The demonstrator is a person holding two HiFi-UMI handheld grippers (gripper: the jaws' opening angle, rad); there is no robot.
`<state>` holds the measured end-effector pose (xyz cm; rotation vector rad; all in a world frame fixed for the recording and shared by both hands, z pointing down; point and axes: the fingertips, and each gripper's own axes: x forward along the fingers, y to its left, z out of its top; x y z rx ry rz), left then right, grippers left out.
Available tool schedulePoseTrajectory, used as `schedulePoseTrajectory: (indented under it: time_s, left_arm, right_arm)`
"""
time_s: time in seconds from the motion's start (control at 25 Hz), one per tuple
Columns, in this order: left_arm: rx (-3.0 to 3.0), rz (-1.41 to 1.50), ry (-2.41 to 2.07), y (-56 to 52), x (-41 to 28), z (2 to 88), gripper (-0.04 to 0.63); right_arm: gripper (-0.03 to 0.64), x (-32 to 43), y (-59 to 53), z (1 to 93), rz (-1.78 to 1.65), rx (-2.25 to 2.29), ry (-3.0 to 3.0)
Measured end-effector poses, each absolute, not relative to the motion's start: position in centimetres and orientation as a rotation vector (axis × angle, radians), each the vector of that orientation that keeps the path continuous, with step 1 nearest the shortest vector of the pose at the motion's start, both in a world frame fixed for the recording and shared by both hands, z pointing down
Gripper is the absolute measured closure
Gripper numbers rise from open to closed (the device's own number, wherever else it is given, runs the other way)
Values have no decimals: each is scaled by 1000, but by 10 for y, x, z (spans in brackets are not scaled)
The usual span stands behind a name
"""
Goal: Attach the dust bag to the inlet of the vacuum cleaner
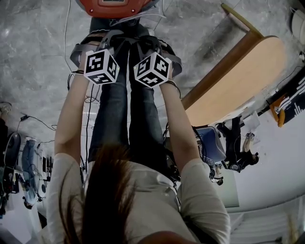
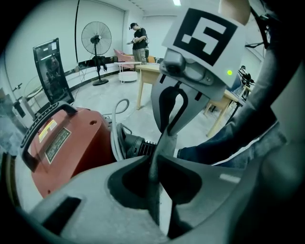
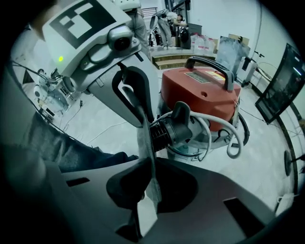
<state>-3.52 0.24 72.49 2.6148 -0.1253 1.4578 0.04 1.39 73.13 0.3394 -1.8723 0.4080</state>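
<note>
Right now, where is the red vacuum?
The vacuum sits on the floor at the top middle of the head view, just past the person's legs. In the left gripper view it is on the left.

Grey fabric bag (image 3: 147,147) is hanging edge-on as a thin upright strip, just before the black ribbed inlet (image 3: 167,131) of the red, black-handled vacuum (image 3: 200,90).
</note>
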Motion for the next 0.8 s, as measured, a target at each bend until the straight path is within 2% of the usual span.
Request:
schedulePoseTrajectory:
  time_s: [0.4,0.8]
  left_arm:
    - [2443,1209,-373,-2,-36,734,526]
    - [2417,1228,-457,-4,-36,737,525]
  right_arm:
    - [580,4,-10,734,331,324,-1877]
    - [577,2,-14,735,295,303,-1899]
